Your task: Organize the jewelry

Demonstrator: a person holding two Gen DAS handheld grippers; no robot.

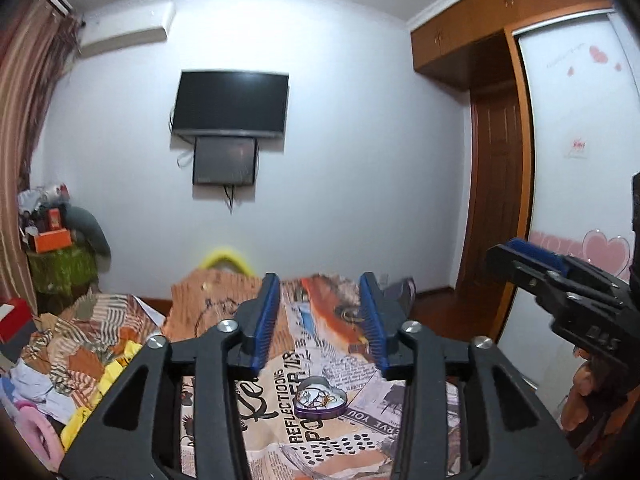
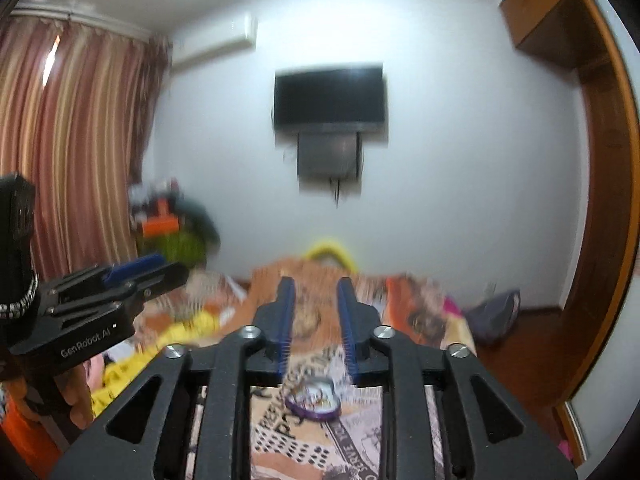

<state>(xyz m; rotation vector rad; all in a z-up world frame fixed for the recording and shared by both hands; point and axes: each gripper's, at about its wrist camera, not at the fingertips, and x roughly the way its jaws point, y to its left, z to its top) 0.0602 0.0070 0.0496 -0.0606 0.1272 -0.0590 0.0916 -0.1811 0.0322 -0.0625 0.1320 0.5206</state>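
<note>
Above the printed bedspread [image 1: 320, 432], both grippers' fingers [image 1: 267, 312] parted, empty, clear of the heart-shaped tin [image 1: 320, 398].

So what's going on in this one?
A person holds a tool in each hand over a bed with a printed cover. Both the left tool and the right tool are open, hold nothing and point out across the room. A purple heart-shaped tin lies open on the cover below them with jewelry inside. Neither tool touches it.
</note>
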